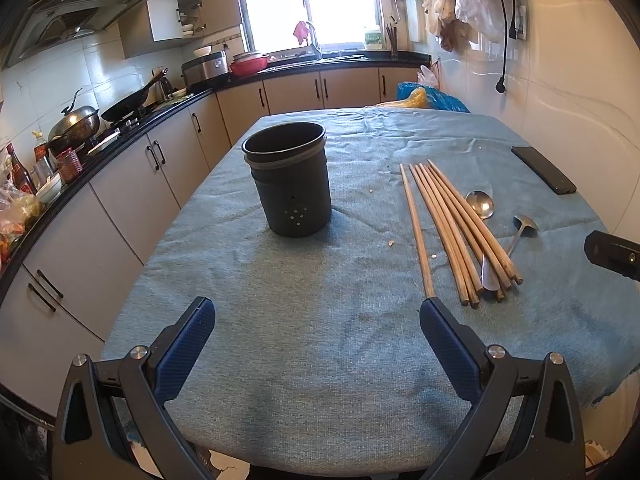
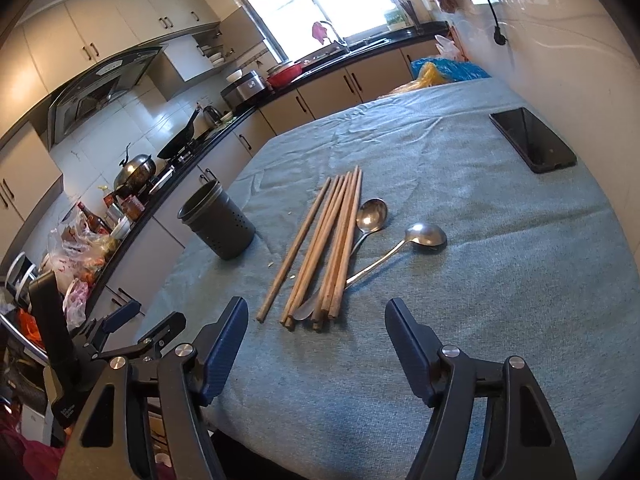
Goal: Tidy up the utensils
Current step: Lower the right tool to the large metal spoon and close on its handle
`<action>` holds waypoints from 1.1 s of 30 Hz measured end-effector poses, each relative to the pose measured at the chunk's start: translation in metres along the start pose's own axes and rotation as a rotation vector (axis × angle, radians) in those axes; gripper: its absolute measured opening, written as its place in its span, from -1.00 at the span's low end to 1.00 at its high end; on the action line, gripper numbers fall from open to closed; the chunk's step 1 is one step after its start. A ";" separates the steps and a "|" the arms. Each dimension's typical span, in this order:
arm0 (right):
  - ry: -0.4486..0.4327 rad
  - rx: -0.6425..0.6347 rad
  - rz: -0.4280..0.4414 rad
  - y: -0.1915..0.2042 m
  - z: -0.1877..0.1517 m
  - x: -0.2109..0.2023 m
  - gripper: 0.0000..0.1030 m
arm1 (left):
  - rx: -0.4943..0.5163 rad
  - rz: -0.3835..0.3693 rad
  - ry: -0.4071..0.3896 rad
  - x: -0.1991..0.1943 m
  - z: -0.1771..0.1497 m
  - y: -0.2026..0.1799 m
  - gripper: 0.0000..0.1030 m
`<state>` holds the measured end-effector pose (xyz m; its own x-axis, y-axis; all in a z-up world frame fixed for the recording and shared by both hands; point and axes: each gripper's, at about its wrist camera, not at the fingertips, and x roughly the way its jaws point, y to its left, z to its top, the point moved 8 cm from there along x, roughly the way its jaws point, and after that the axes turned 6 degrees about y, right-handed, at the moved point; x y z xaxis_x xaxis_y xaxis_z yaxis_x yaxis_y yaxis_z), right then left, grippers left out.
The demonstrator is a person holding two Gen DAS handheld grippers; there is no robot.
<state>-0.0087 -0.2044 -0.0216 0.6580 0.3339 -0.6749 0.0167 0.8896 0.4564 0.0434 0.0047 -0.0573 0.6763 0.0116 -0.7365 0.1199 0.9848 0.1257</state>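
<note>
Blue fingers (image 2: 224, 352) of the right gripper (image 2: 316, 344) sit closest to us, spread wide apart with nothing between them. They hang over the near edge of the table (image 2: 500, 280), just in front of the chopsticks (image 2: 324, 248). I think they are wide so they can fit around the bundle's near ends.

Everything else I place from the dark cup (image 1: 288, 184), the holder with little holes near its bottom. It stands upright on the blue cloth with its mouth open and looks empty, so I think the sticks and spoons belong in it. It stands up so long things can drop in.

Right of the cup, a short way off, the chopsticks lie flat side by side, one a bit apart from the rest. Two shiny spoons (image 1: 480, 204) lie farther right; one handle is tucked under the sticks. A black phone (image 1: 544, 174) lies farthest right, well away from the cup.

On the near side of the cup, the left gripper (image 1: 316, 320) waits with its fingers wide apart too, holding nothing. Nothing is sorted yet.
</note>
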 end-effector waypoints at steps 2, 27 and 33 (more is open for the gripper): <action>0.005 0.012 0.003 -0.004 0.001 0.001 0.45 | 0.002 0.000 0.005 0.000 0.002 -0.002 0.98; 0.161 0.532 0.039 -0.090 0.047 0.073 0.00 | 0.041 -0.101 0.058 0.014 0.052 -0.014 0.64; 0.181 0.486 -0.023 -0.085 0.056 0.097 -0.20 | 0.052 -0.098 0.045 0.016 0.058 -0.011 0.64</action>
<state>0.0958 -0.2655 -0.0935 0.5134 0.4030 -0.7576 0.4058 0.6639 0.6282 0.0954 -0.0157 -0.0318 0.6263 -0.0749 -0.7760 0.2216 0.9714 0.0850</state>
